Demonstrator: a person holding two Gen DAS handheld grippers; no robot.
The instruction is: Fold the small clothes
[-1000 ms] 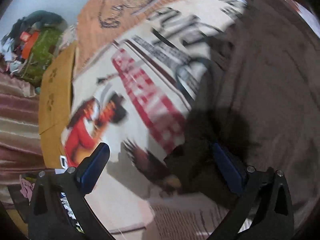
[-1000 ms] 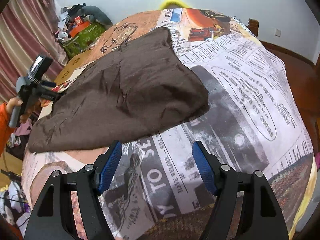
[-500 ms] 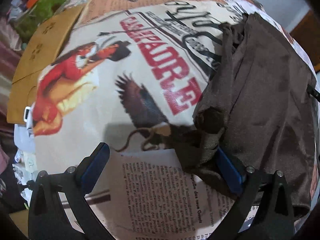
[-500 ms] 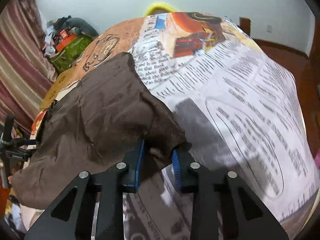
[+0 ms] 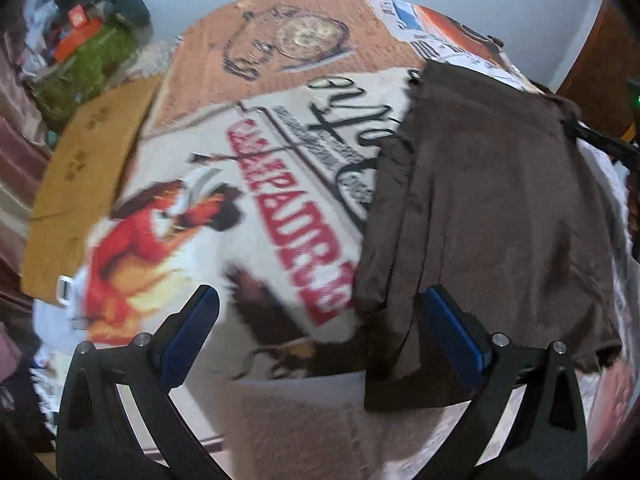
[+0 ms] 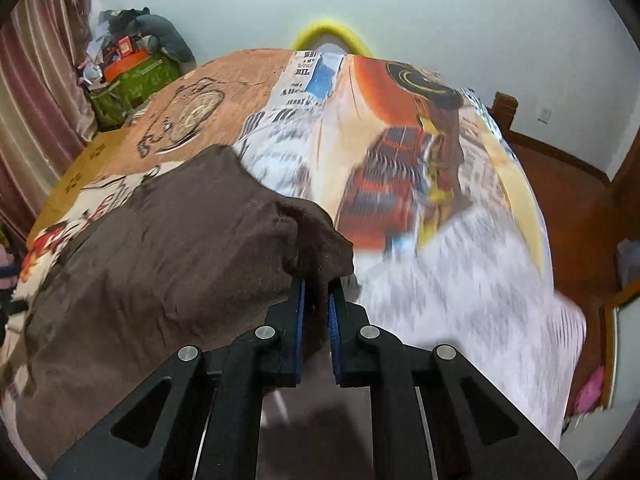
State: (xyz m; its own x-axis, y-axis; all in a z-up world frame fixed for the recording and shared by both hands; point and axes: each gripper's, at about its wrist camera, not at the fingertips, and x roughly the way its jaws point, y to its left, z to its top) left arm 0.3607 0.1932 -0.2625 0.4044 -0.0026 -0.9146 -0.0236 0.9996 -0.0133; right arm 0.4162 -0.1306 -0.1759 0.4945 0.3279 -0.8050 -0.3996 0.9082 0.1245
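A dark brown cloth (image 5: 492, 216) lies spread on the printed bedspread (image 5: 256, 184). In the left wrist view it fills the right side, and my left gripper (image 5: 320, 320) is open, its right finger beside the cloth's near left edge, holding nothing. In the right wrist view my right gripper (image 6: 317, 304) is shut on a bunched corner of the brown cloth (image 6: 160, 264) and holds that corner lifted off the bedspread (image 6: 460, 280).
A cardboard box (image 5: 84, 176) lies at the bed's left edge. A green bag with piled clutter (image 6: 128, 76) stands by the striped curtain (image 6: 36, 92). A wooden bed frame (image 6: 576, 184) runs along the right side. A yellow hoop (image 6: 328, 36) sits beyond the bed.
My right gripper closed on the cloth's corner and lifted it forward. My left gripper stayed open and drew back from the cloth's bunched left edge, which now lies flatter.
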